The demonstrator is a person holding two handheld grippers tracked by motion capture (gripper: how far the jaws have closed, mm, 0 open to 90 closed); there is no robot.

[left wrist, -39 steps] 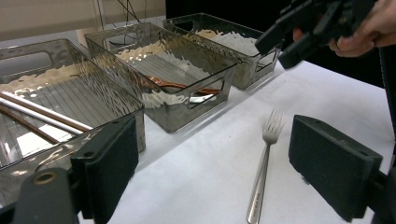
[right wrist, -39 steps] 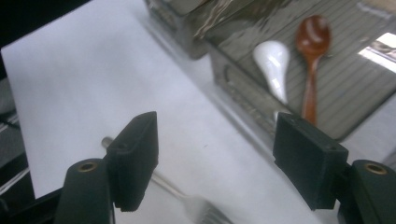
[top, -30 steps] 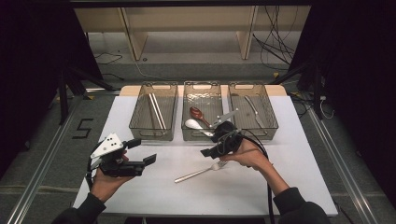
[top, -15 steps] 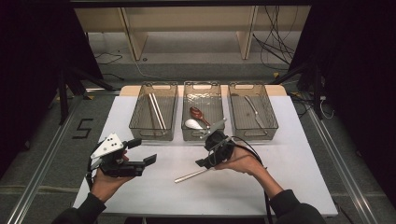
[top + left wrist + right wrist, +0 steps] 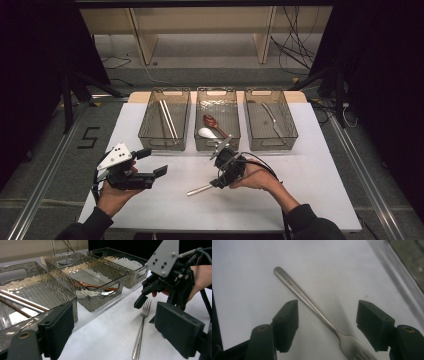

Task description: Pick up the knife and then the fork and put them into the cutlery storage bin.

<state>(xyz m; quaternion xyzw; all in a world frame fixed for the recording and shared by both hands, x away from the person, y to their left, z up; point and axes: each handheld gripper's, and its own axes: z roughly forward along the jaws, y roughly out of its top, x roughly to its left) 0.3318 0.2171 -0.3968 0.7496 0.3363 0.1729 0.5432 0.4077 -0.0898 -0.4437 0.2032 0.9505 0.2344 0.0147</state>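
1. My right gripper (image 5: 218, 176) has dropped over the fork (image 5: 312, 305) since a second ago, and its jaws have just been closing a little (still apart, pads not yet touching the handle between them).
2. The fork lies flat on the table (image 5: 320, 190), near the middle of the front edge.
3. My left gripper (image 5: 150, 165) idles open near the front-left corner.
4. I judge the grasp is next, then the bins (image 5: 272, 120) along the far edge.

Grey floor (image 5: 45, 150) around white table (image 5: 310, 190), wooden shelf (image 5: 200, 25) behind
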